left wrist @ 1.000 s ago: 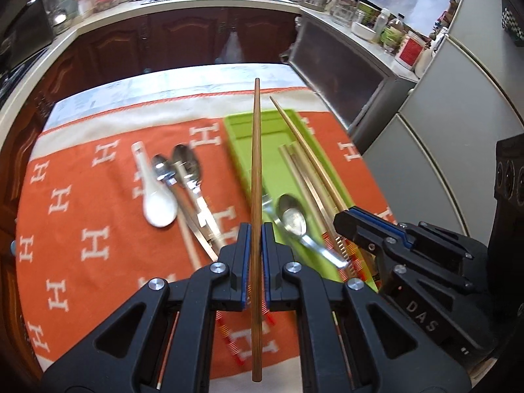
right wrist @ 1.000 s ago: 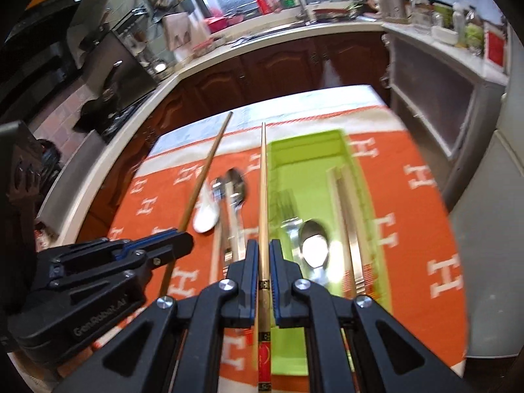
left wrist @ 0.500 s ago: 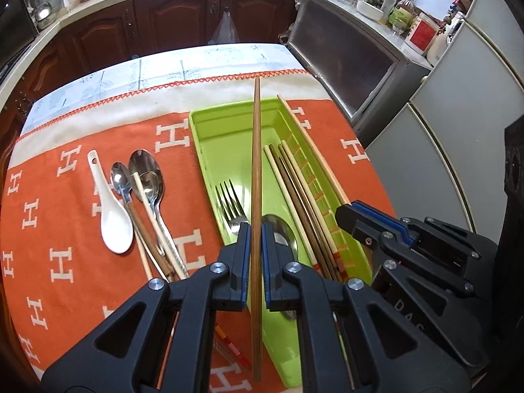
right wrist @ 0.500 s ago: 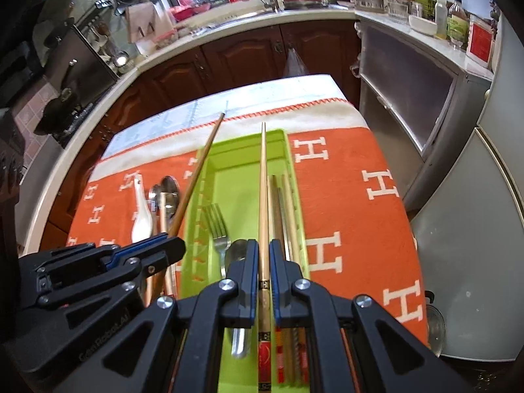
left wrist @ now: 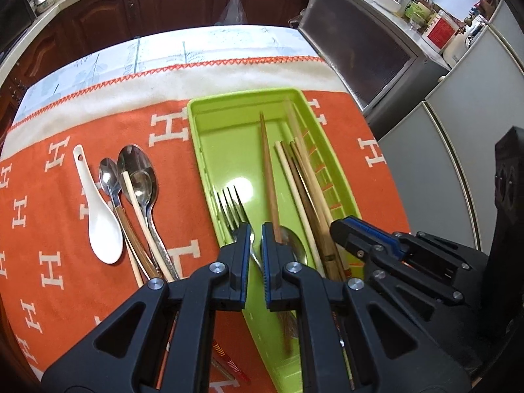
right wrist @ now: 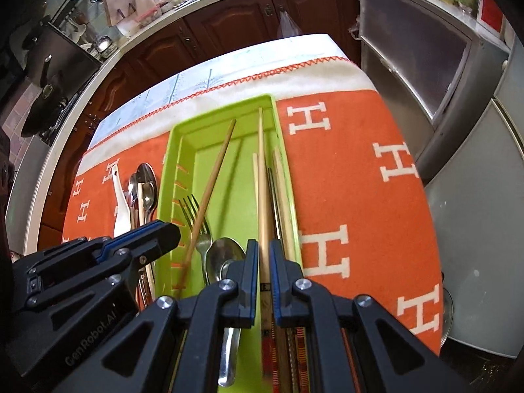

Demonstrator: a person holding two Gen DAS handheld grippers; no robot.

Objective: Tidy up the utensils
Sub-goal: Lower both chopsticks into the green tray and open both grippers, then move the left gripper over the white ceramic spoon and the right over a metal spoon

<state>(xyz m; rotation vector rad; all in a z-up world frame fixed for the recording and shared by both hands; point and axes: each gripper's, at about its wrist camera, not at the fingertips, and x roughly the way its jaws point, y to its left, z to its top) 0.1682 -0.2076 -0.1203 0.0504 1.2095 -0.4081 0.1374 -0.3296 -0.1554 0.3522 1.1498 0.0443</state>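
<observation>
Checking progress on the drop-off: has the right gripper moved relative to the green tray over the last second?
Yes. The right gripper came forward and down over the green tray, which now looks nearer and fills more of its view.

a fork [left wrist: 231,208] and chopsticks [left wrist: 299,177] lie in the tray [left wrist: 209,124], with spoons [left wrist: 131,190] on the cloth [left wrist: 49,216] to its left

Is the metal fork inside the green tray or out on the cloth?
Inside. The fork lies on the floor of the green tray, beside a spoon.
</observation>
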